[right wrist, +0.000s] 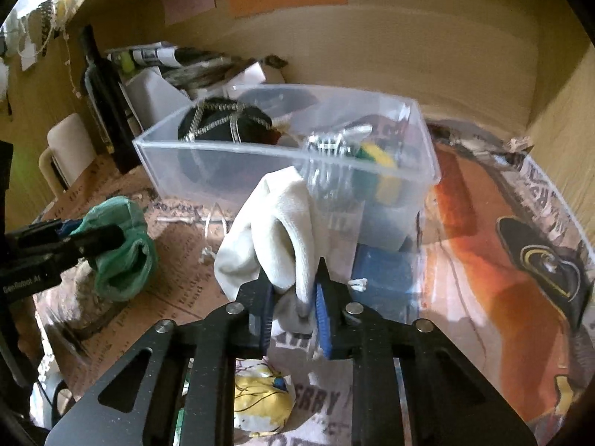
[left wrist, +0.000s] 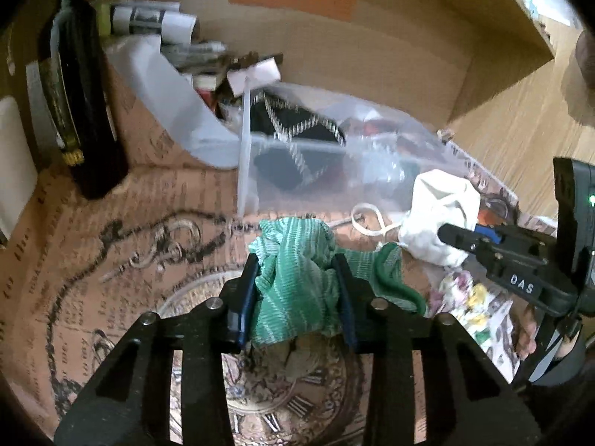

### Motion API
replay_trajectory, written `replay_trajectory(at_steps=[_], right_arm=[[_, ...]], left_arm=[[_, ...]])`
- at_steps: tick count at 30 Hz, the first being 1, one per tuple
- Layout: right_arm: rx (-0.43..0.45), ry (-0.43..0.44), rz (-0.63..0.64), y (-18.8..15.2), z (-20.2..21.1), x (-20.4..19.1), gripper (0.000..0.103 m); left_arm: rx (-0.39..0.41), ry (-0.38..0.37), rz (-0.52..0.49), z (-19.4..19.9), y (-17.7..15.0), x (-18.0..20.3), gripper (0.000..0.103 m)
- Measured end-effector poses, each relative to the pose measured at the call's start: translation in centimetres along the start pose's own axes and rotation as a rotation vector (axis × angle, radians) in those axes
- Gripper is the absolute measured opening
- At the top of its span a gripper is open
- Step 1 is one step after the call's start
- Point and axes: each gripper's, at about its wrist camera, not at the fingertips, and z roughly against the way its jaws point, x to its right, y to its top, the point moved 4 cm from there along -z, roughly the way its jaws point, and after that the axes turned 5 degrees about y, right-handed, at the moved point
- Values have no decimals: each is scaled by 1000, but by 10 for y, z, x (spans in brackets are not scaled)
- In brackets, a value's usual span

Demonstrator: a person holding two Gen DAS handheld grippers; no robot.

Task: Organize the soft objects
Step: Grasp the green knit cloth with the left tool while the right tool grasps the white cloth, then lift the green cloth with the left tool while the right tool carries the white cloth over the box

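My left gripper (left wrist: pixel 295 264) is shut on a green striped cloth (left wrist: pixel 293 282) and holds it above the printed table cover; the cloth also shows in the right wrist view (right wrist: pixel 122 249). My right gripper (right wrist: pixel 293 275) is shut on a white sock (right wrist: pixel 275 230), which shows in the left wrist view (left wrist: pixel 438 215) to the right of the green cloth. A clear plastic bin (right wrist: pixel 282 156) stands just behind both, holding a black patterned fabric (right wrist: pixel 223 122) and other soft items. The bin also shows in the left wrist view (left wrist: pixel 334 163).
A dark bottle (left wrist: pixel 81 104) stands at the left with a white container (left wrist: pixel 174 111) of rolled papers beside it. A floral yellow cloth (right wrist: pixel 260 401) lies under my right gripper. A blue block (right wrist: pixel 383 271) sits by the bin. Cardboard walls (right wrist: pixel 409 37) close the back and right.
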Motion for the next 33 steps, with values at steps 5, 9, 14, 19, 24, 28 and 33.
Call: replay_trajectory(at_steps=[5, 9, 14, 19, 24, 28, 33], right_arm=[[71, -3, 29, 14, 22, -8, 18], [130, -23, 67, 30, 39, -14, 18], [207, -40, 97, 53, 56, -19, 18], [256, -49, 94, 74, 59, -17, 18], [281, -47, 79, 89, 54, -13, 18], [287, -54, 64, 101, 45, -6, 18], [277, -69, 47, 112, 31, 6, 18]], left_arm=[[70, 3, -6, 17, 20, 2, 37], [131, 11, 1, 27, 42, 1, 37], [195, 18, 4, 35, 70, -2, 38], [228, 14, -3, 32, 97, -2, 38], [233, 17, -26, 20, 118, 6, 38], [226, 29, -43, 5, 131, 13, 38], [180, 31, -68, -22, 140, 21, 38]])
